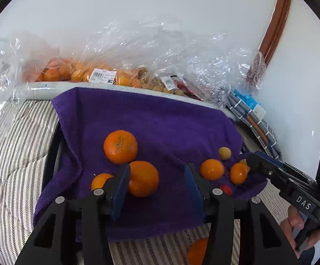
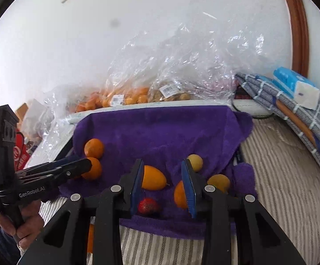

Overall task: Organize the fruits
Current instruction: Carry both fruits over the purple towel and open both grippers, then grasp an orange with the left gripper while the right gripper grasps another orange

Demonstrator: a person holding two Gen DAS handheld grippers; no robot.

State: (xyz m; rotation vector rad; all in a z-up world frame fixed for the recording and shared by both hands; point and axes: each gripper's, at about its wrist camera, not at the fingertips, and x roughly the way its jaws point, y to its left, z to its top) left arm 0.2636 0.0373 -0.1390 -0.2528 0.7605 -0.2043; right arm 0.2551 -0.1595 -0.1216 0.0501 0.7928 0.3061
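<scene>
The left gripper (image 1: 157, 190) has its blue-padded fingers (image 1: 121, 190) spread apart, holding nothing, over a purple terry towel (image 1: 160, 128). A large round orange (image 1: 143, 178) lies just beside the left pad, with a bigger round orange (image 1: 120, 146) touching it at 11 o'clock and a smaller orange (image 1: 100, 181) at 9 o'clock, partly hidden behind the finger.

The right gripper (image 2: 163, 187) also has its fingers (image 2: 188, 190) apart and empty. Between them lie an egg-shaped orange fruit (image 2: 154, 177) against the left pad and a small red fruit (image 2: 147, 206) lower down. A round orange (image 2: 180, 195) sits partly behind the right pad, a pale yellow round fruit (image 2: 195, 162) at 1 o'clock, and a yellow-orange fruit (image 2: 218, 182) at 3 o'clock.

The towel rests on a grey-and-white striped cloth (image 2: 281, 176). At 12 o'clock, clear crinkled plastic bags of oranges (image 1: 89, 74) stand against the white wall (image 1: 160, 4).
</scene>
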